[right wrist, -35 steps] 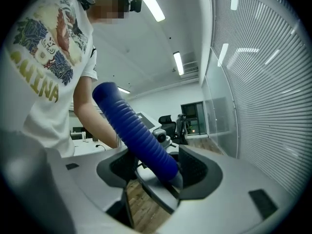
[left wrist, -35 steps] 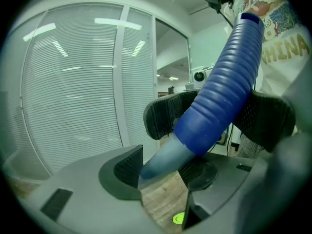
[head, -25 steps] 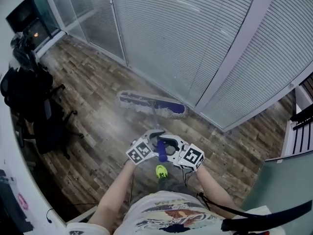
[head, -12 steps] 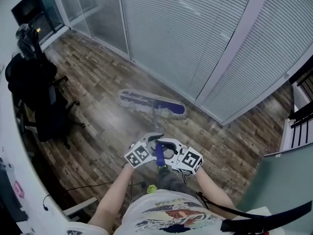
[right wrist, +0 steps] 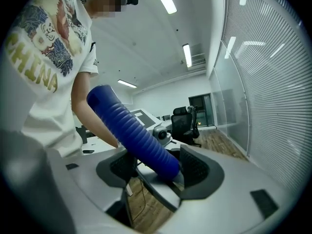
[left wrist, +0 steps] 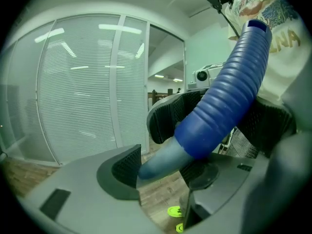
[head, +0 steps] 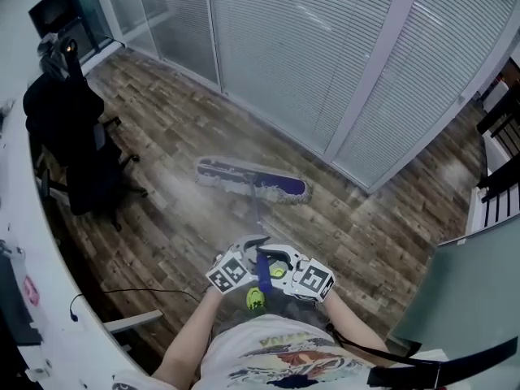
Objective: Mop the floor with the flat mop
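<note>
Mop (head: 253,179) lies with its flat purple-and-grey head on the wooden floor (head: 162,218), stretched roughly side to side, near the foot of the glass wall (head: 309,63) with its closed blinds (a gap of bare boards shows between the two). Its thin shaft runs from the middle of the head back toward the person and ends in a ribbed blue handle (head: 264,266) (left wrist: 229,96) (right wrist: 134,130).

Both grippers are clamped on that handle, close together in front of the person's chest. The left gripper (head: 253,249) (left wrist: 156,150) grasps it at the lower end, where the blue sleeve meets the pale grey shaft: one pad presses the shaft from below and the other bears on the blue ribs from above. The right gripper (head: 275,258) (right wrist: 156,169) grasps the ribbed part, with a dark pad tight against each side and the handle rising at a slant between them toward the person's shirt.

A black chair (head: 73,136) stands to the left, well apart from the mop. A white desk (head: 24,242) curves along the left edge, and a thin dark cable (head: 138,291) trails on the floor beside it. Something bright green (head: 256,299) shows on the floor just below the grippers; what it is cannot be told.
</note>
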Available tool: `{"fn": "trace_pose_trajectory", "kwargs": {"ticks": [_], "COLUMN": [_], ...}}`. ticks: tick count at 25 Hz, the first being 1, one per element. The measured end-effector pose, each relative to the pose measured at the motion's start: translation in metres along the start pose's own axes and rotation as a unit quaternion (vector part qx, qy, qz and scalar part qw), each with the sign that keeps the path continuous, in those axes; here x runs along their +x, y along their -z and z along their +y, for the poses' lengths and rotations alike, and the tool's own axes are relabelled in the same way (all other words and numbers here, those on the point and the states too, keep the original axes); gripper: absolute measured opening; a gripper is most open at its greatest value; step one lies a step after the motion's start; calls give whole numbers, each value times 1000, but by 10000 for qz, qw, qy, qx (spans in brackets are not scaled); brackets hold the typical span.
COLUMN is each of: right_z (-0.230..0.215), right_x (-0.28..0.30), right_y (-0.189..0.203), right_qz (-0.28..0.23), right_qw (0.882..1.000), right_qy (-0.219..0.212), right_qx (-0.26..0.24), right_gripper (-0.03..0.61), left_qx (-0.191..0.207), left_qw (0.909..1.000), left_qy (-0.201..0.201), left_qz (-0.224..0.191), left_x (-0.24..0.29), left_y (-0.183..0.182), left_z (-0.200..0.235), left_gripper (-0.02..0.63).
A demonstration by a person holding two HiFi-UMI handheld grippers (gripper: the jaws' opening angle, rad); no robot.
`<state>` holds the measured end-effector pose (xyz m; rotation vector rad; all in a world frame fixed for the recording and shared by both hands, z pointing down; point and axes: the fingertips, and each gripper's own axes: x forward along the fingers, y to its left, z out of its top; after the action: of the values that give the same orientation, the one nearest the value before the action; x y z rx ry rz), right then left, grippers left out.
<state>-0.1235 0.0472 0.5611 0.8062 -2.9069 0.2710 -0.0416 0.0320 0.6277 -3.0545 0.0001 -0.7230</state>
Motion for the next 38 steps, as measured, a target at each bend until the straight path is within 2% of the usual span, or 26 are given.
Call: {"fn": "trace_pose_trajectory", "kwargs": {"ticks": [7,14,20,25,31,34,38], "right_z": [81,159,208,209,197,174,131], "right_x": [-39,-110,-144,-143,-131,-115,-84], "right_y": [11,29,41,54,55,51,42], "right_qz": [-79,-29,-61,110,282,278,332], "right_qw": [9995,9965,9924,9870,9813,9823,9819], "right_qy": [-298,-825,-1227,-1557,-1873,-1839,-1836], "right_qx": [15,-118,-49,-376,-336,-232,-330], "right_gripper": [249,249,252,255,261,261,262], "left_qx": [-74,-264,-312,-291,-22,-40,-39], "left_qw": [9997,9977,9954,9941,9951,9950,9952], "left_qy": [-156,-556,-800,-955,-861,-899,-886], "left_qz": [169,266,414,426,488,426,416], "left_x": [-10,5,8,10,11,12,7], "left_y": [1,-9,-7,0,2,6,8], "left_z": [-87,-186,-242,-241,-225,-197,-143], "left_gripper": [199,199,198,198,185,186,186]}}
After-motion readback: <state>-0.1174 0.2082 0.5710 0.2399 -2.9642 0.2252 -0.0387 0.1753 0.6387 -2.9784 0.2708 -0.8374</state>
